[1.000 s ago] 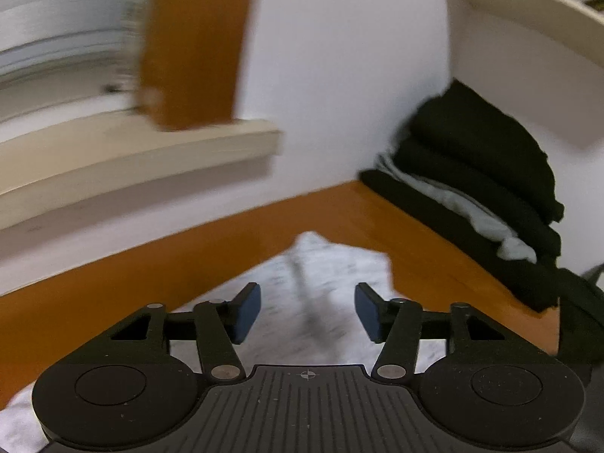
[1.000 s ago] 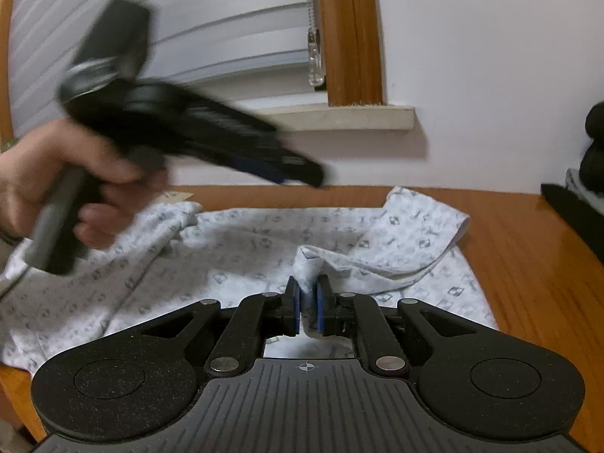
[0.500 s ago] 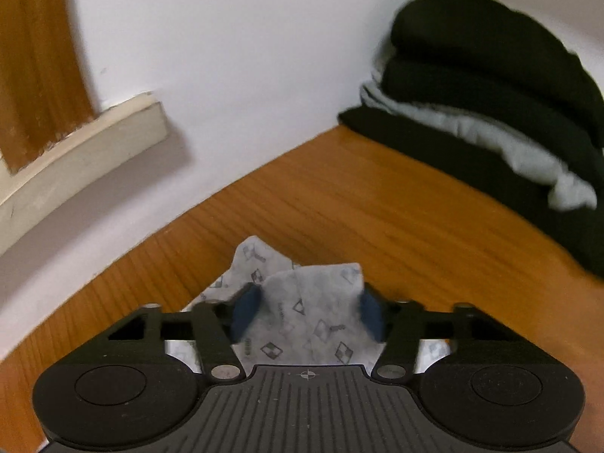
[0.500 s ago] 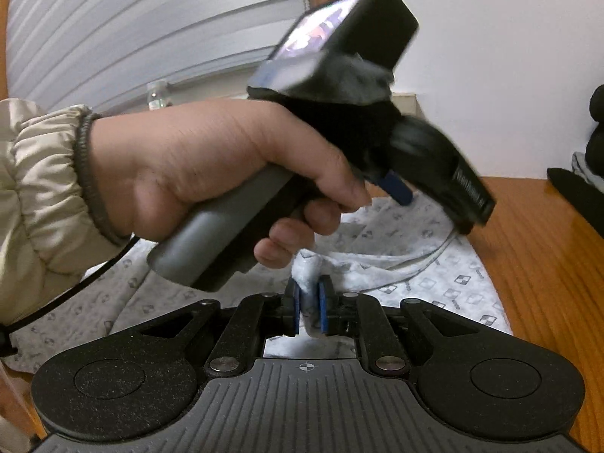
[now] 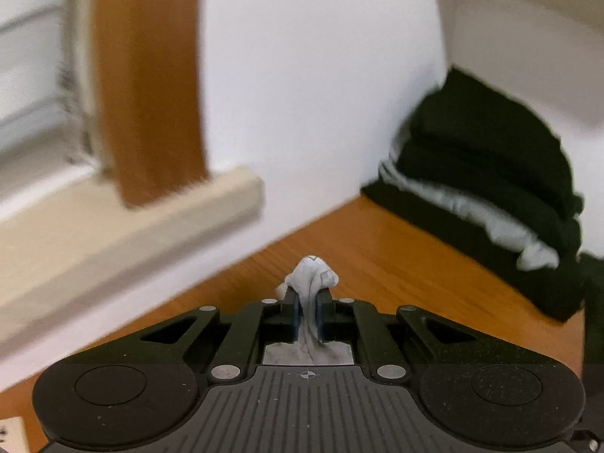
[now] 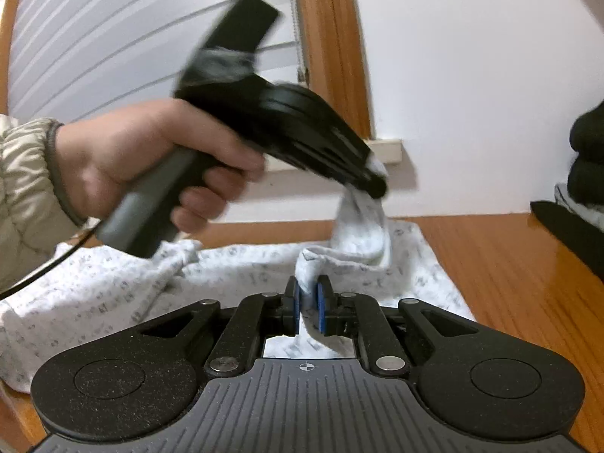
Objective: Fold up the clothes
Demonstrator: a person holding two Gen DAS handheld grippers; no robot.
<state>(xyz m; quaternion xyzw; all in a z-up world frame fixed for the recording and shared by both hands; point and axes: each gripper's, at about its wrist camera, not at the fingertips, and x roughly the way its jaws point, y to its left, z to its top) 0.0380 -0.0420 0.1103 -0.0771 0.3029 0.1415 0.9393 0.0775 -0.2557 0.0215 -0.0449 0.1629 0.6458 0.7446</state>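
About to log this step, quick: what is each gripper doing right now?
Left gripper: fingers have just closed on a bunched fold of the patterned white garment.
Right gripper: closed, pinching another fold of the same garment.

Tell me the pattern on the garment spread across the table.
White garment with a small, repeated grey diamond-like print; clearest in the right wrist view.

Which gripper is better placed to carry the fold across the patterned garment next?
Left, probably. The left gripper is shut on a raised corner of the patterned garment, lifted clear of the table, so it can likely swing over. The right gripper pinches a low fold, better for anchoring.
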